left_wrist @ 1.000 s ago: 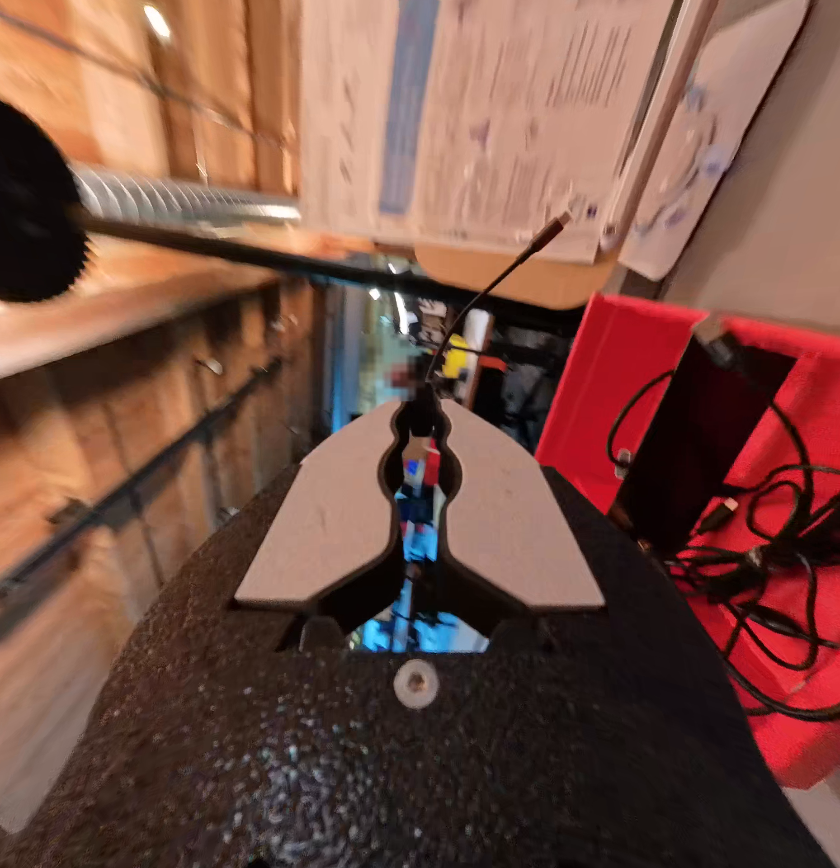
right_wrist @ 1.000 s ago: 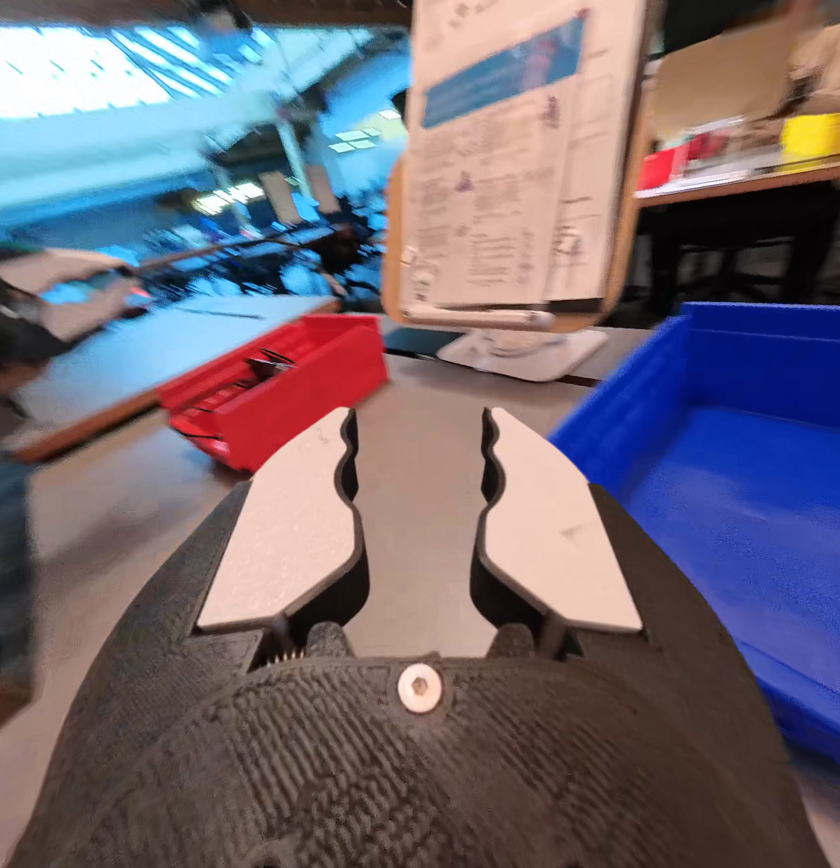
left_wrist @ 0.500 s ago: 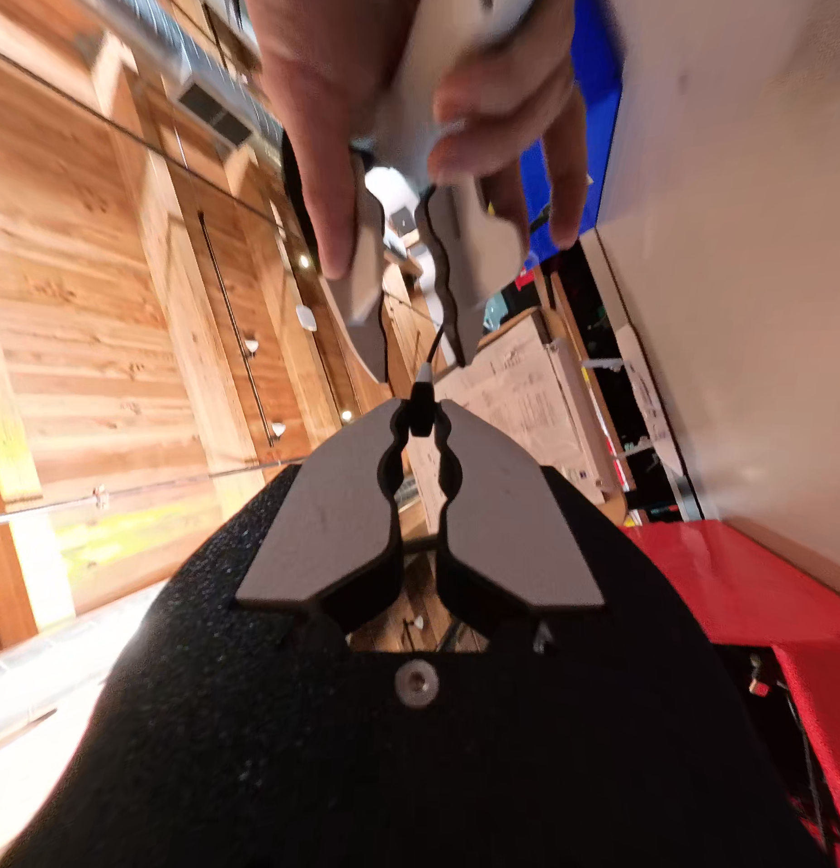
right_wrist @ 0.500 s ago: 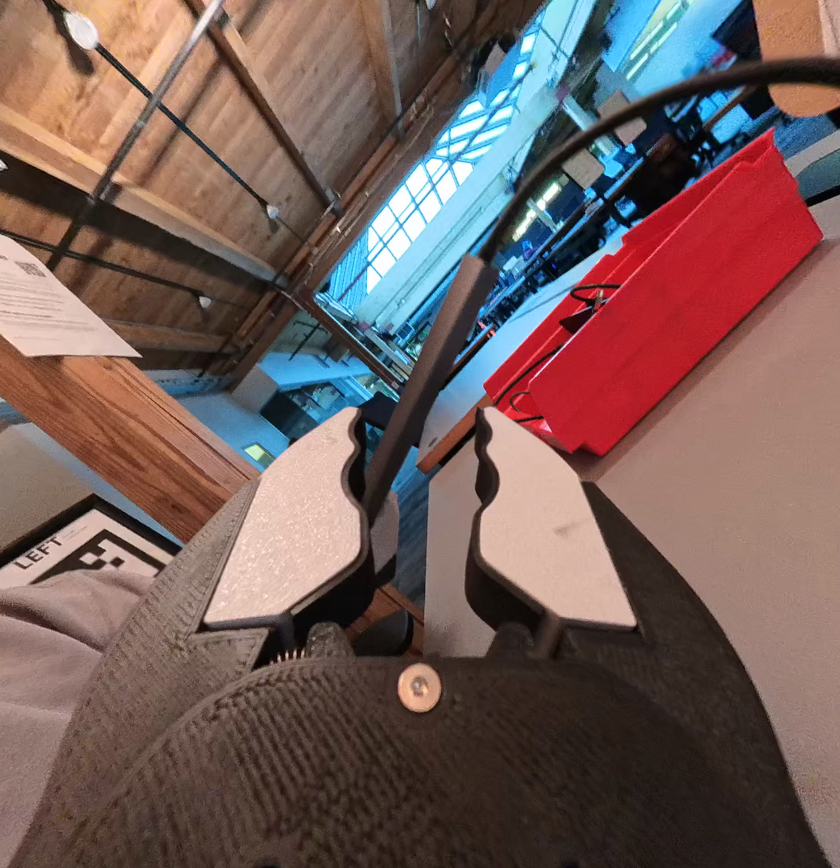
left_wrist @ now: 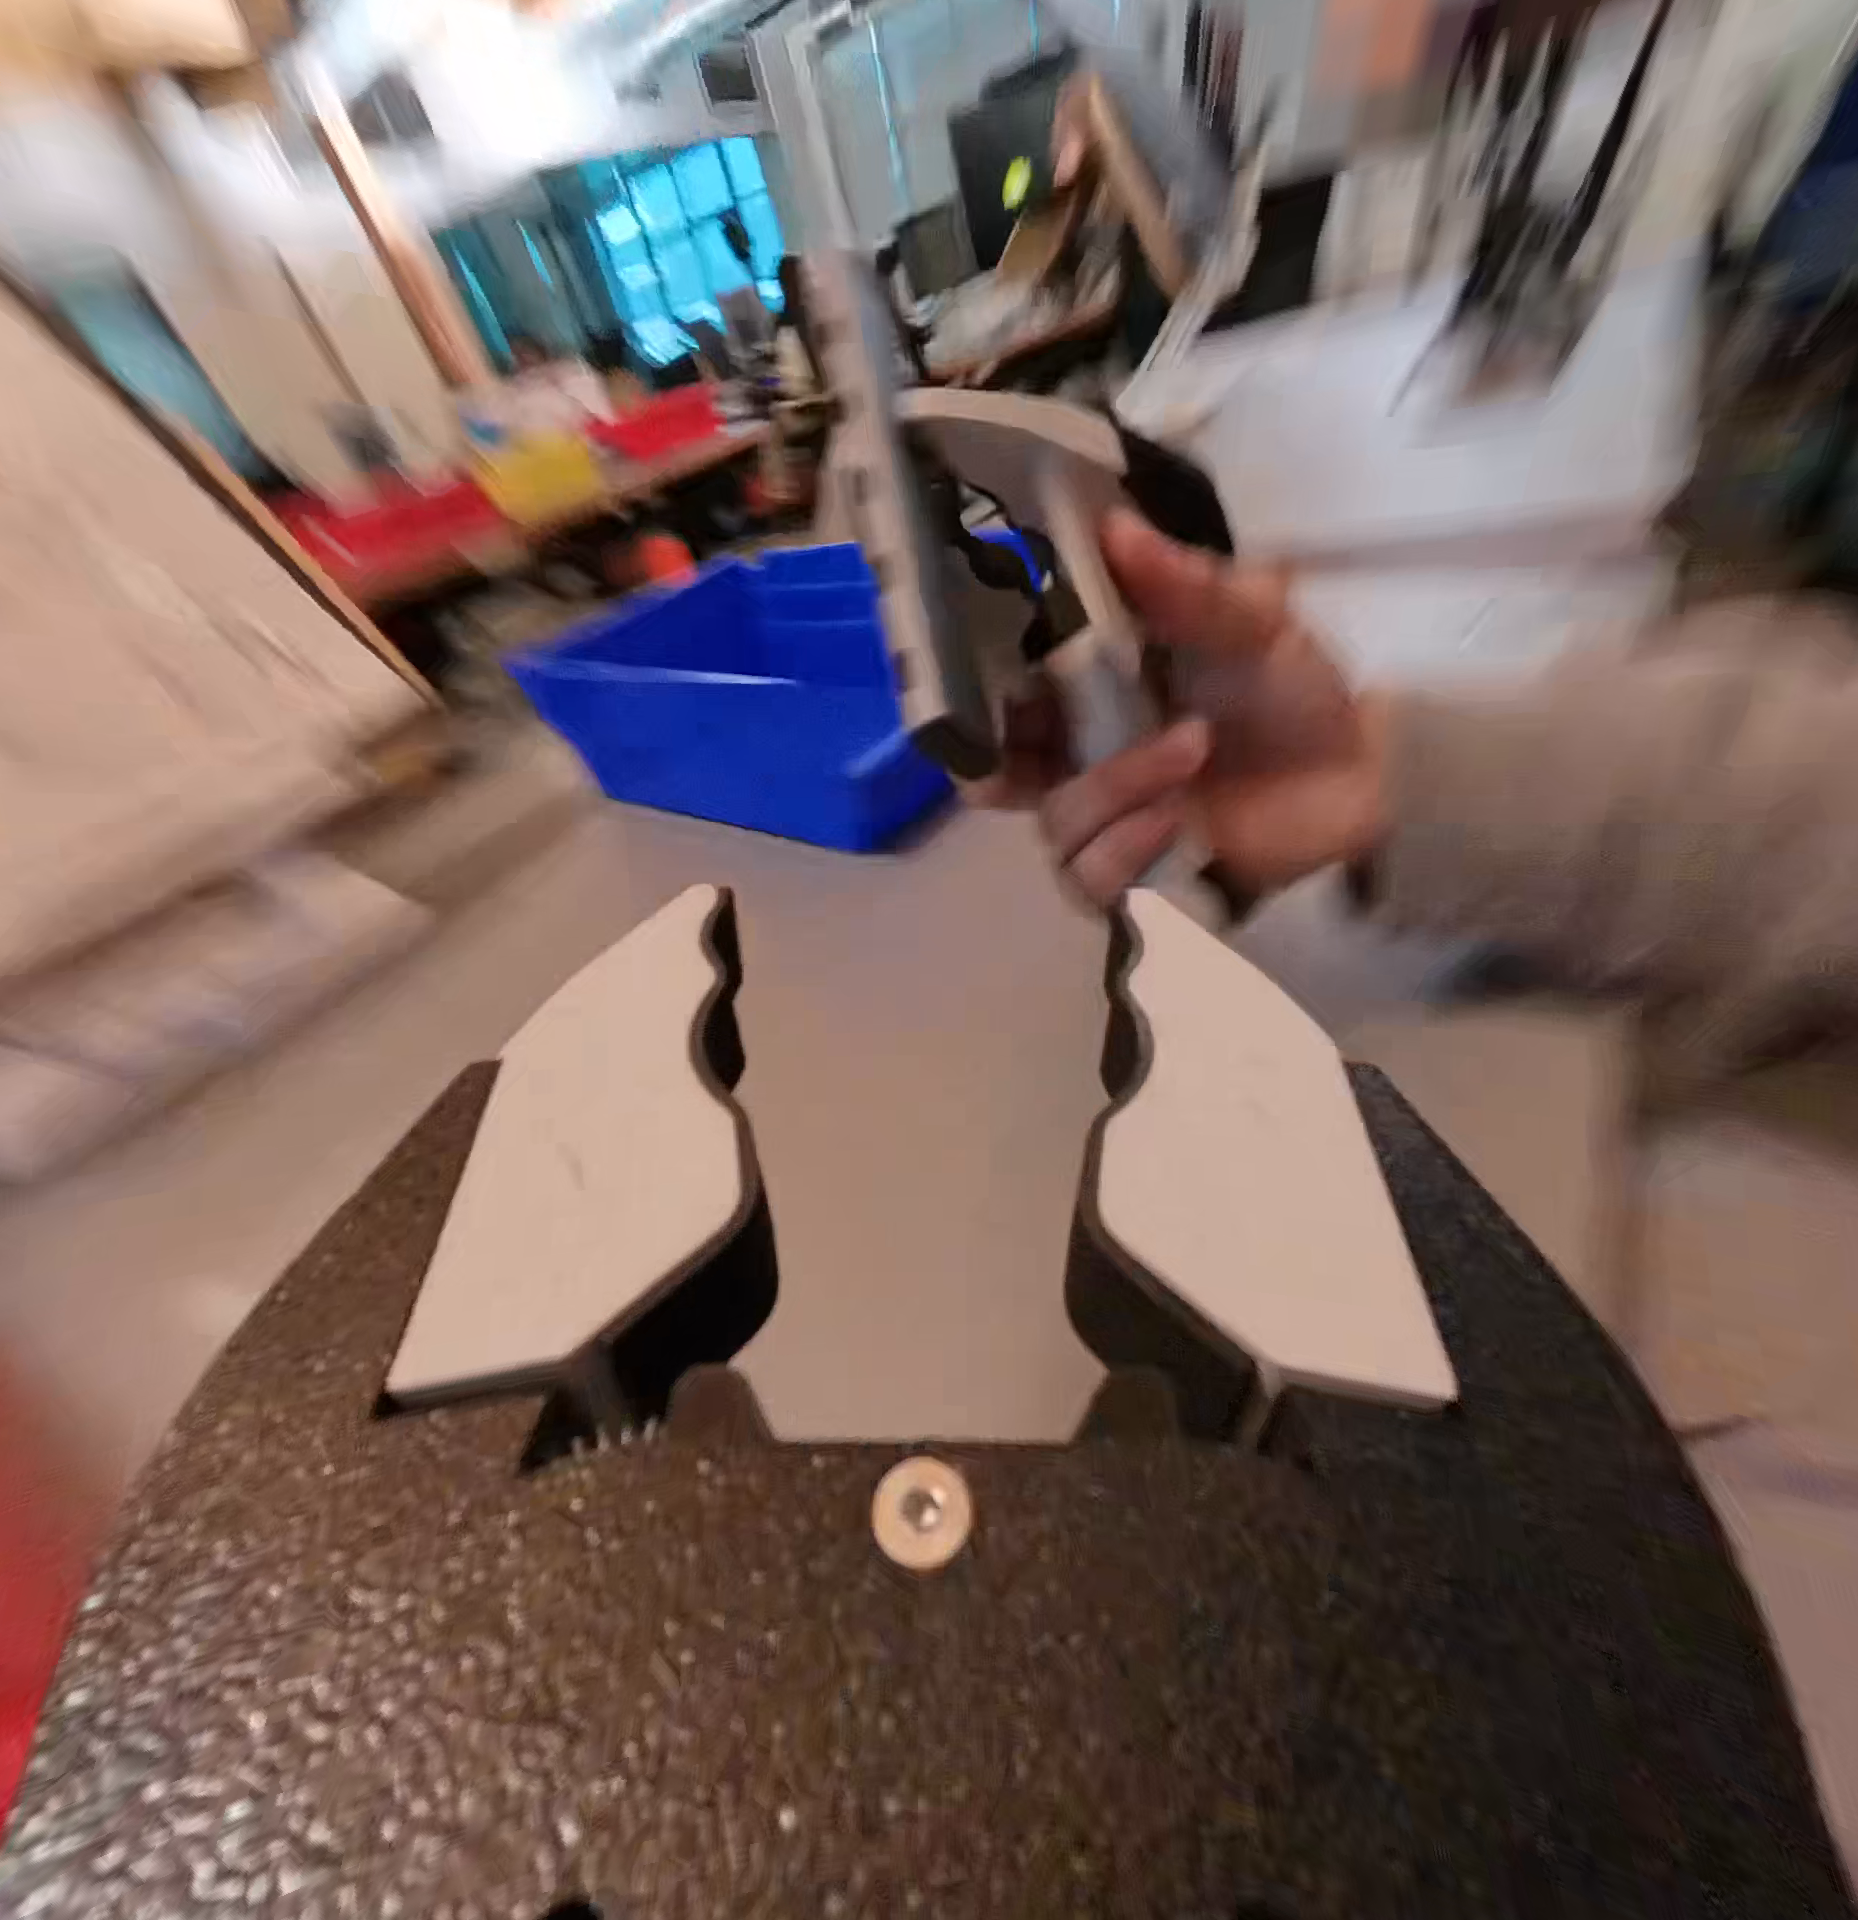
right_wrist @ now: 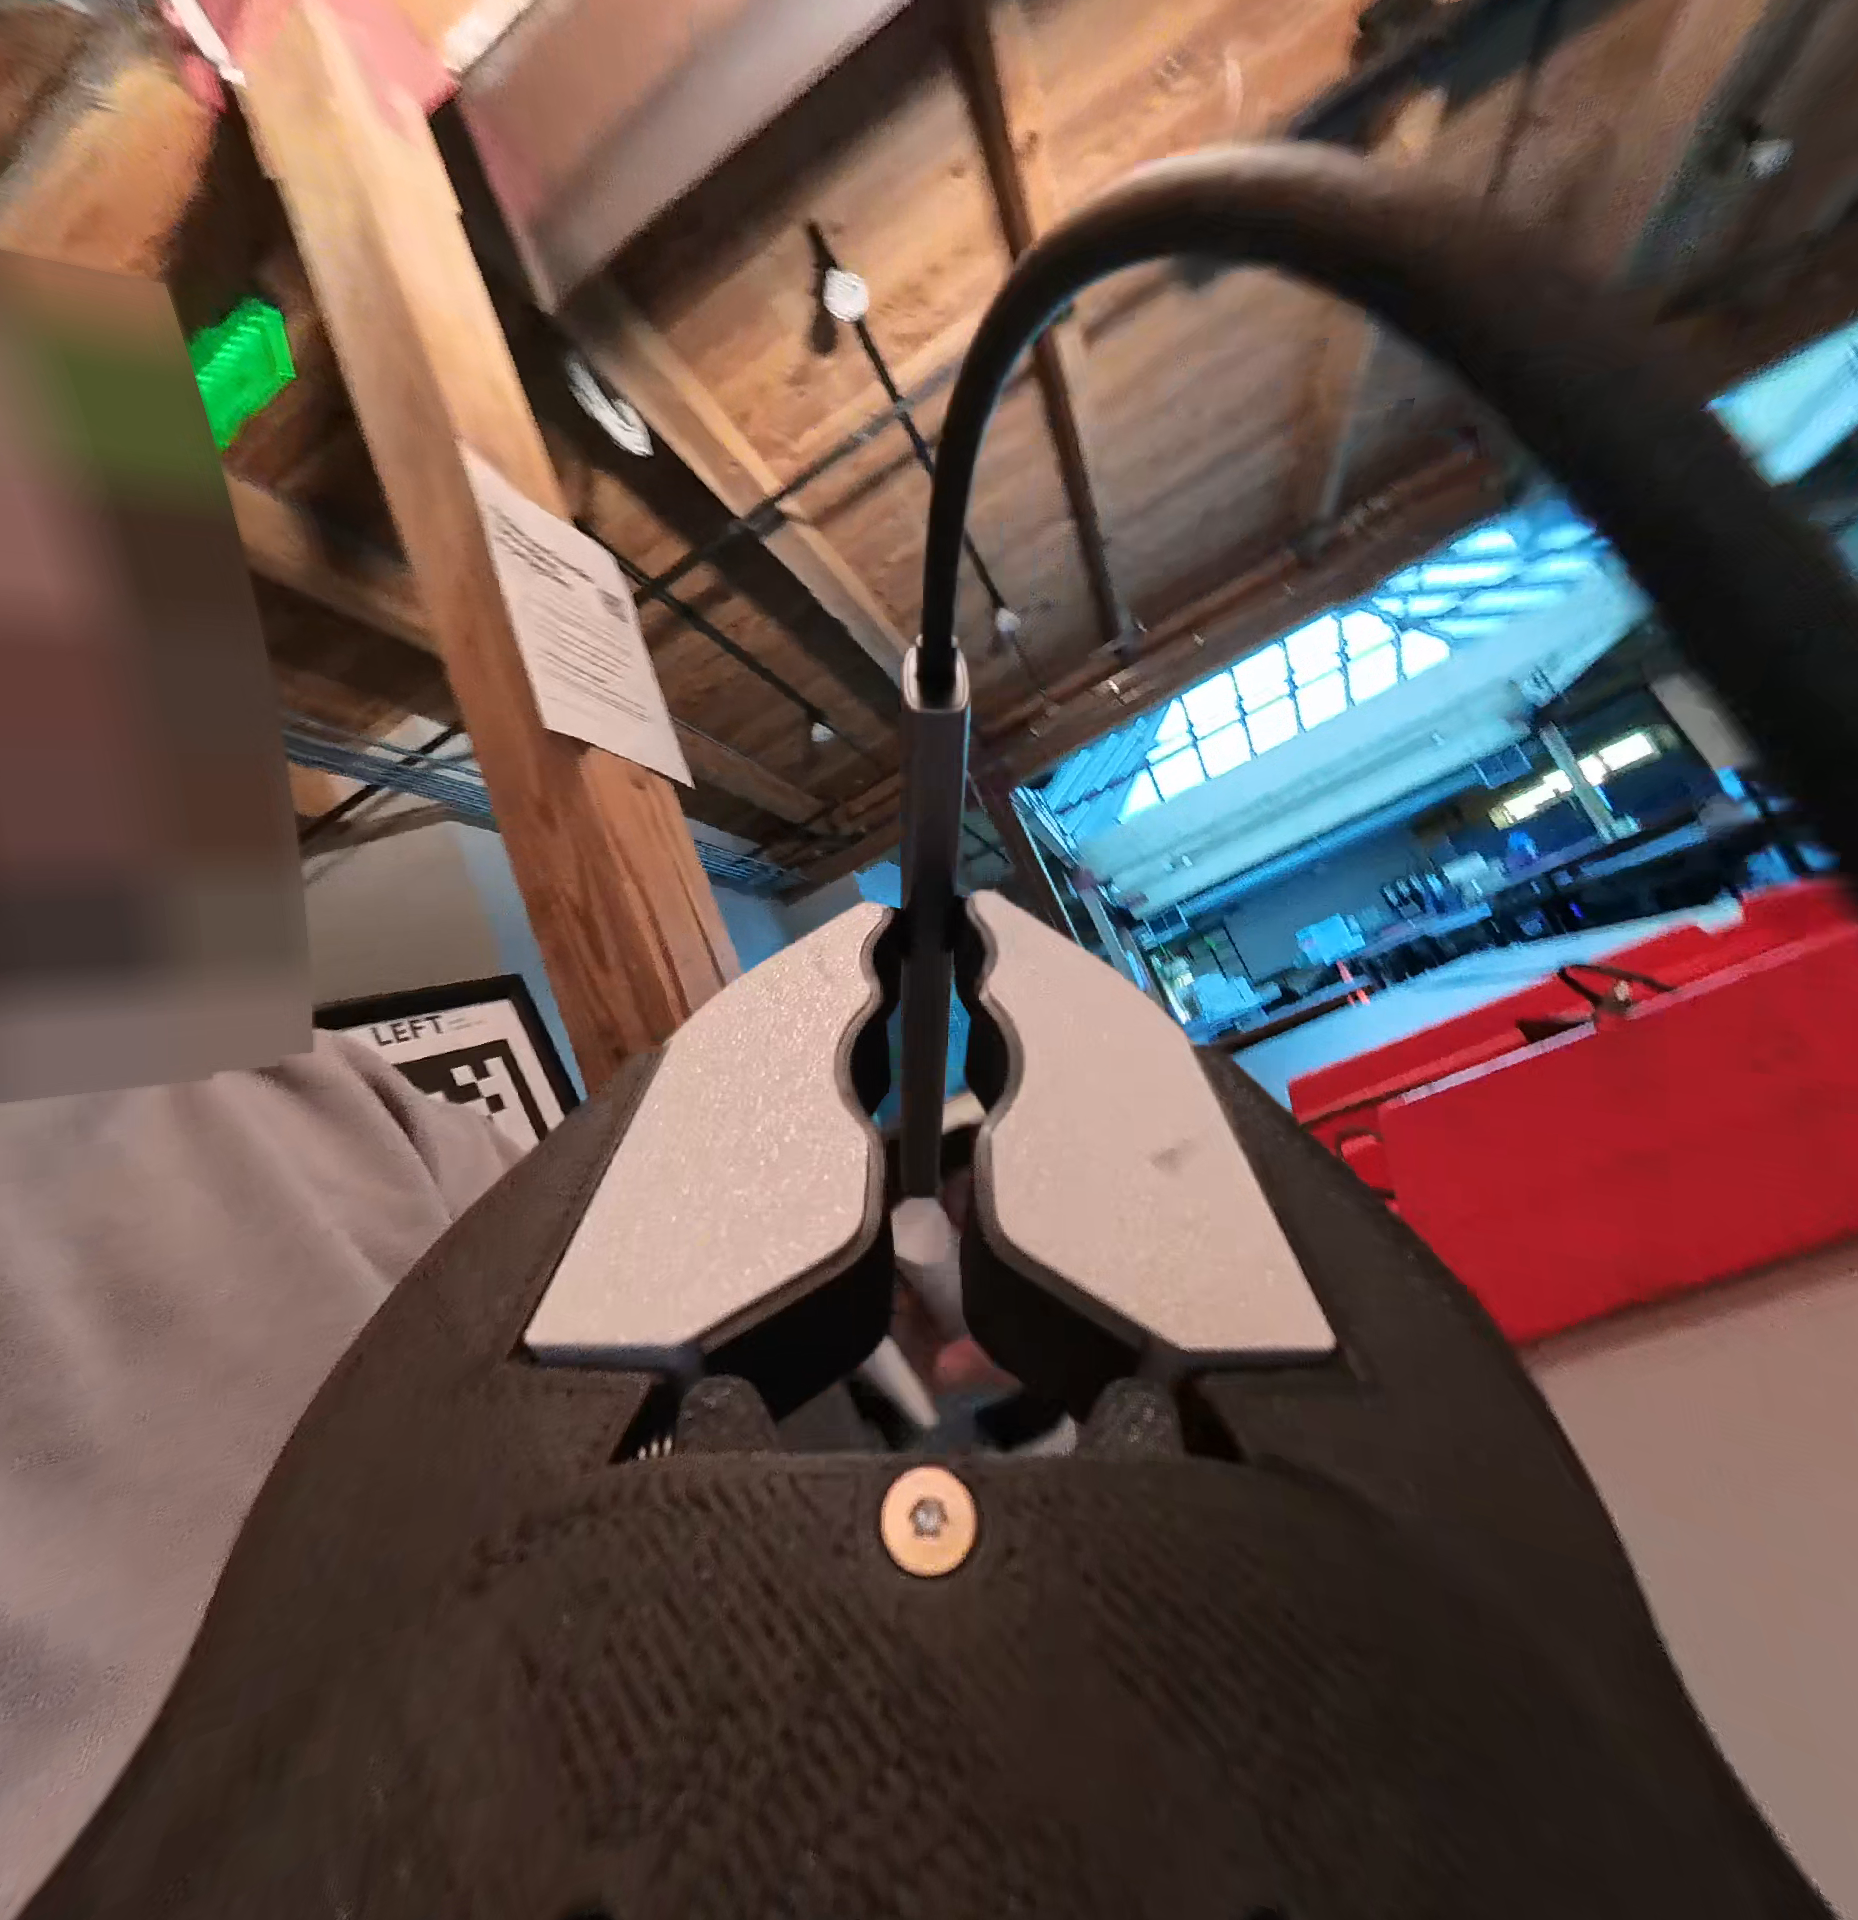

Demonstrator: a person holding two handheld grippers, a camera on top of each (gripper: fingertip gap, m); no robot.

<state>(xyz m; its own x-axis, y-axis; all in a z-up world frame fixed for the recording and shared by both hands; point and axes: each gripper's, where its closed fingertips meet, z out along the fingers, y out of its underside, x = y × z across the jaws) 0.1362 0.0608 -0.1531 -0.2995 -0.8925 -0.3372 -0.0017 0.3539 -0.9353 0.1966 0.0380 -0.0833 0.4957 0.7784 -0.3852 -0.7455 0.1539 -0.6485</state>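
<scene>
The right tongs [right_wrist: 930,925] pinch a dark plug [right_wrist: 930,831] upright between their tips — its black cable [right_wrist: 1008,343] arcs overhead. The left tongs [left_wrist: 920,914] gape over the grey bench [left_wrist: 904,1195], gripping nothing, with a blue bin [left_wrist: 738,707] beyond and a red bin [right_wrist: 1590,1132] off to the side.

Writing shows in the right wrist view only. A white sheet of paper [right_wrist: 577,623] pinned to a wooden post [right_wrist: 489,582] carries lines of small print and a square code, too small and blurred to make out. Lower left, a black-framed marker card [right_wrist: 457,1049] bears a short printed word above a black-and-white square pattern, partly hidden behind a grey sleeve [right_wrist: 177,1299]. A green lit sign [right_wrist: 241,366] up by the ceiling is blurred. Left wrist view: nothing legible.
</scene>
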